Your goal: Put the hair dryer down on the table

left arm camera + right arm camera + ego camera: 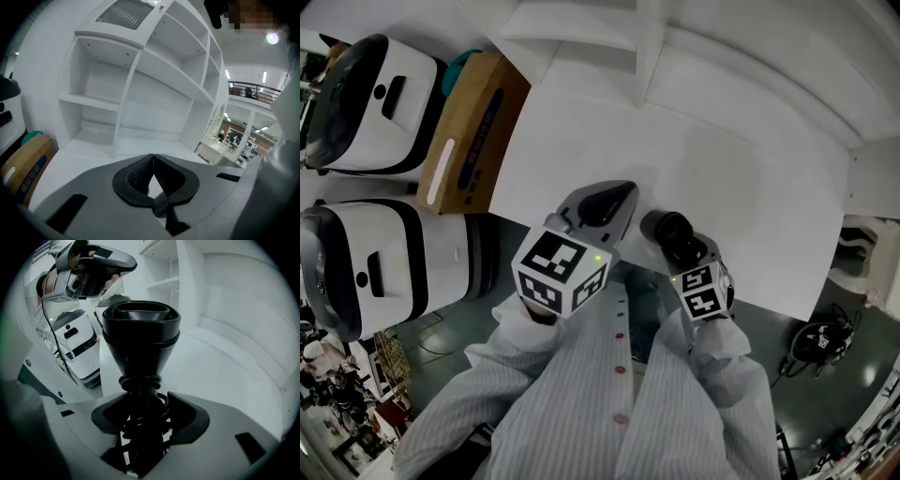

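A black hair dryer (671, 232) with its cord wound round the handle is upright in my right gripper (679, 247), which is shut on it above the near edge of the white table (694, 150). In the right gripper view the hair dryer's nozzle (140, 331) rises between the jaws of the right gripper (143, 414), whose pads press on the coiled handle. My left gripper (606, 201) hovers just left of it, shut and holding nothing. The left gripper view shows the left gripper (152, 159) with its tips touching.
A brown cardboard box (471, 131) lies at the table's left edge. Two white appliances (380, 98) (389, 267) stand to the left. White shelves (140, 89) rise behind the table. The table's right edge (827, 272) drops to the floor.
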Available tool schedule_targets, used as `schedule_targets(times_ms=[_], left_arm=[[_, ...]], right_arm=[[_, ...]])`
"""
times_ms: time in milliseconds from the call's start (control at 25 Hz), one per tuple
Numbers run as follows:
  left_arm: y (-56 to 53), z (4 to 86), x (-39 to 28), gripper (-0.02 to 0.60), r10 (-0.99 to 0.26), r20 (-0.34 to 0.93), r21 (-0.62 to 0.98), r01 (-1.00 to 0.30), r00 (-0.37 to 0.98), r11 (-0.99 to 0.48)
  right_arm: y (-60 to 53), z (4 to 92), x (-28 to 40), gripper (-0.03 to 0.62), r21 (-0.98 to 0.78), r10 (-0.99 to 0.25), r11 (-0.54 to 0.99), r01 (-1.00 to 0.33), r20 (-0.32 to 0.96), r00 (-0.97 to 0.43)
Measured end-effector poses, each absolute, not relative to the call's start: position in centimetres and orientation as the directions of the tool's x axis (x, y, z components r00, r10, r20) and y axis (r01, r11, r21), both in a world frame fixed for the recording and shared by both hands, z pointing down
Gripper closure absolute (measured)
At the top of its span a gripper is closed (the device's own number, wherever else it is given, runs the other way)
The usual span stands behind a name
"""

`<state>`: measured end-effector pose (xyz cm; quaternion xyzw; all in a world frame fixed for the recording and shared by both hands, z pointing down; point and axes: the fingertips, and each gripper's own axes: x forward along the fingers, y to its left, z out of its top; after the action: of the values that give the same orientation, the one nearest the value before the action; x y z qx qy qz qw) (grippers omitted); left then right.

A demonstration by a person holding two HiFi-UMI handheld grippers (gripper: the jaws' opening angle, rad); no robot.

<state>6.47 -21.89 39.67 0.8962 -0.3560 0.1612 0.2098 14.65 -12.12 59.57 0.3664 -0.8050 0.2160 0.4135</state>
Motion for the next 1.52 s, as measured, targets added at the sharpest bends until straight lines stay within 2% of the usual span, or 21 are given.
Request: schedule_targets(times_ms=[760, 1520], left_arm=[[-22.2, 40.0, 6.7, 0.571, -0.55, 0.45, 0.263, -0.693, 0.703, -0.671], [-22.2, 39.5, 6.9, 0.571, -0.54, 0.427, 0.265, -0.671, 0.726, -0.693]], right_arm=[[-11.8, 61.7, 14.9, 0.364, 0.062, -0.404, 0.708, -0.704, 0.853, -0.33], [-11.6, 61.9, 15.0, 0.364, -0.025, -0.348, 0.703, -0.71, 0.86, -0.374]])
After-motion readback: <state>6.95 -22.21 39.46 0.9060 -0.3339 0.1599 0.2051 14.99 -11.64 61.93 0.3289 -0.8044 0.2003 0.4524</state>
